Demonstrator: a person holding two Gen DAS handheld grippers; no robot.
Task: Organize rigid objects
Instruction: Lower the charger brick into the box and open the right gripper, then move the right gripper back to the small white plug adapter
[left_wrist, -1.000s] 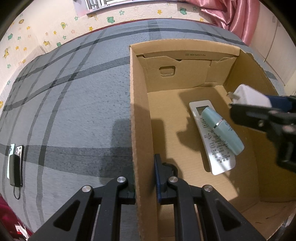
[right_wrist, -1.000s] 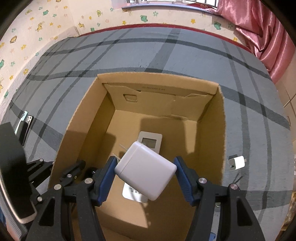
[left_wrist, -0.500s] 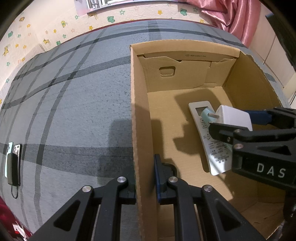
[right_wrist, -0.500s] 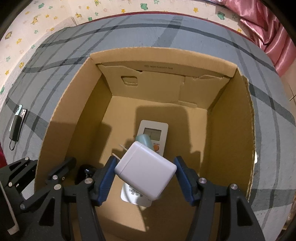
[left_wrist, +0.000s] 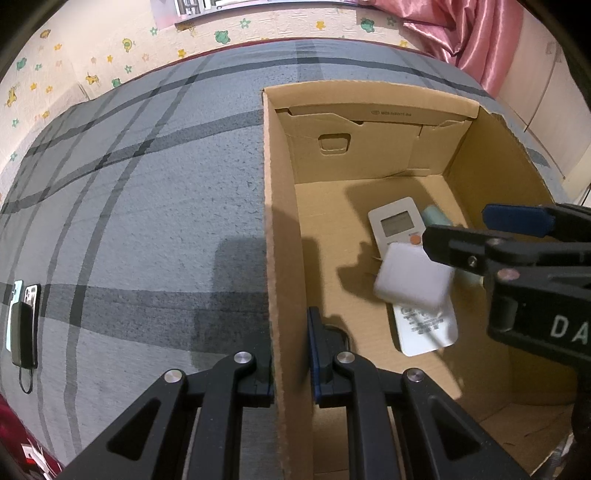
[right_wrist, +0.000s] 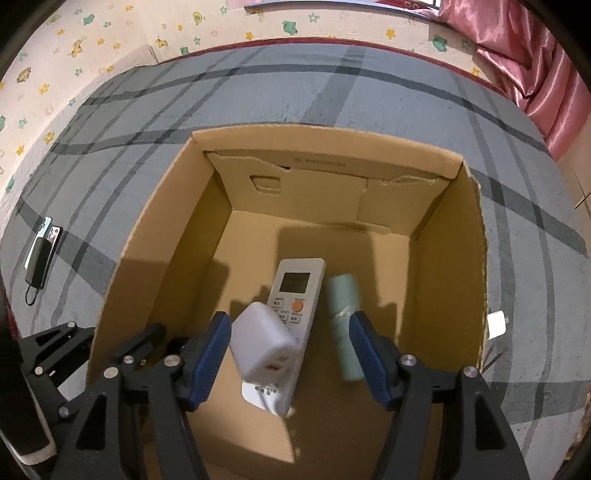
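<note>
An open cardboard box (left_wrist: 280, 221) (right_wrist: 166, 240) stands on the grey plaid carpet. My left gripper (left_wrist: 290, 354) is shut on the box's left wall near the rim. On the box floor lie a white remote (left_wrist: 395, 221) (right_wrist: 295, 284) and a teal bottle (left_wrist: 436, 216) (right_wrist: 343, 295) beside it. My right gripper (right_wrist: 288, 328) (left_wrist: 458, 227) hangs inside the box with its jaws opening. A white charger block (right_wrist: 258, 339) (left_wrist: 413, 277) is blurred between them, loose of the right pad and low over the remote.
Phones and a dark power bank (left_wrist: 22, 325) (right_wrist: 40, 254) lie on the carpet far left. A small white plug (right_wrist: 496, 325) sits on the carpet just right of the box. A patterned wall and a pink curtain (right_wrist: 546, 74) bound the far side.
The right gripper sank into the box, then its jaws widened and let go of the white charger, which now drops toward the remote. The left gripper kept its hold on the box wall.
</note>
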